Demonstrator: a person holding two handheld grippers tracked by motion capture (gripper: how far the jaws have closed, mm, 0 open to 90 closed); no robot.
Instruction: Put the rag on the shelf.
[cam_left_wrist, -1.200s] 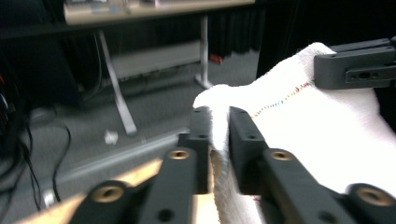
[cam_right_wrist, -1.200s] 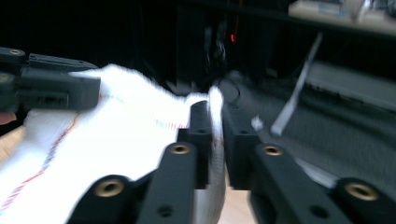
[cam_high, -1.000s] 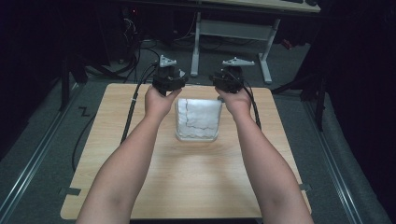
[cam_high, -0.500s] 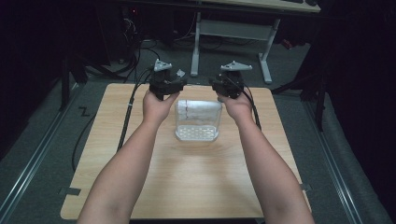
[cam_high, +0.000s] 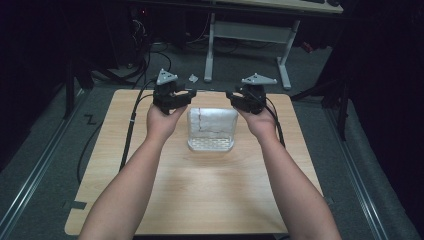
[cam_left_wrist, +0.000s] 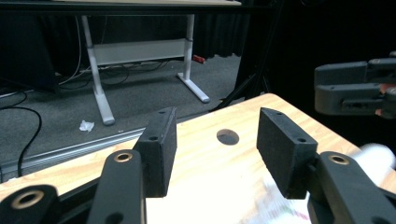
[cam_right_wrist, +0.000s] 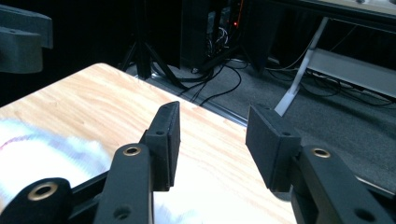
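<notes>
A white cloth (cam_high: 211, 127) with a thin dark line across it lies on the wooden table (cam_high: 210, 200), between the two hands. My left gripper (cam_high: 186, 95) is just off the cloth's far left corner. Its jaws have just been opening and now stand open with nothing between them (cam_left_wrist: 215, 126). The cloth is a white blur (cam_left_wrist: 373, 156) low at the right of the left gripper view. My right gripper (cam_high: 232, 96) is off the far right corner. Its jaws have also just been opening and are open and empty (cam_right_wrist: 212, 121), with the cloth (cam_right_wrist: 42, 149) to their lower left.
Behind the table stands a desk frame with white legs (cam_high: 245, 35). Cables (cam_high: 90, 145) trail over the grey floor on the left, and a paper scrap (cam_high: 193, 78) lies beyond the far edge. A round hole (cam_left_wrist: 228, 136) is in the tabletop near its far edge.
Both grippers have drawn slightly apart and back toward the person, and their jaws have opened. The cloth's upper corners have left the jaws and it has settled lower.
</notes>
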